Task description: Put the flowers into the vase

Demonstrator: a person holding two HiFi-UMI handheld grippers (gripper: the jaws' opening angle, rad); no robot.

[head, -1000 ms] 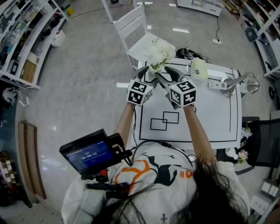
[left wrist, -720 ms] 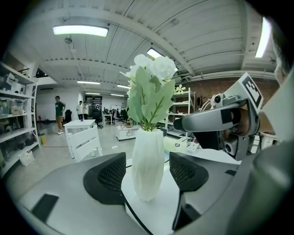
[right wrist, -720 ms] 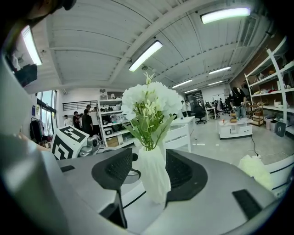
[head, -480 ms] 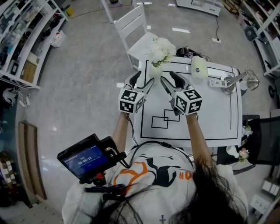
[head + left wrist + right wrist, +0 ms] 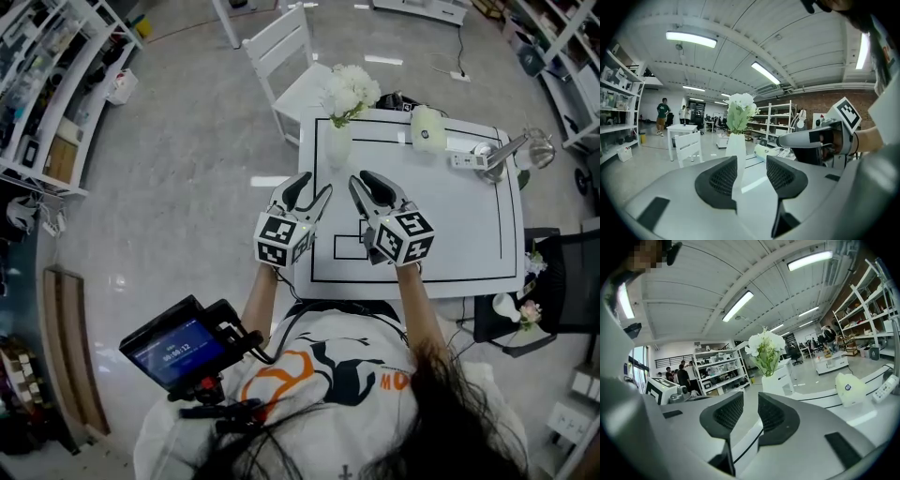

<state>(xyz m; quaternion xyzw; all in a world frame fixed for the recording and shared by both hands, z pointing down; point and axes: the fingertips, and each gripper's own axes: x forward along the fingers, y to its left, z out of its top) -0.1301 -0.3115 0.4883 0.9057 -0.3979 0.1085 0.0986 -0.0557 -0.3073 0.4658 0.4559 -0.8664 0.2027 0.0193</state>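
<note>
White flowers (image 5: 349, 91) with green stems stand upright in a white vase (image 5: 338, 143) at the table's far left corner. Both grippers are drawn back from it, over the table's near edge. My left gripper (image 5: 313, 192) is open; its jaws have just been closing with nothing between them. My right gripper (image 5: 363, 184) is also open and empty, with a narrower gap, and its jaws have just been closing too. The left gripper view shows the vase (image 5: 736, 146) and flowers (image 5: 739, 108) beyond my left gripper (image 5: 751, 176). The right gripper view shows the flowers (image 5: 765, 348) past my right gripper (image 5: 750, 413).
The white table (image 5: 469, 225) carries black outline markings, a pale rounded object (image 5: 427, 129), a power strip (image 5: 466, 159) and a desk lamp (image 5: 506, 159). A white chair (image 5: 286, 58) stands behind the vase. Shelves line the left. A small screen (image 5: 180, 343) sits at the person's left.
Both grippers have pulled back from the vase toward the person, and their jaws have narrowed. The flowers stay upright in the vase.
</note>
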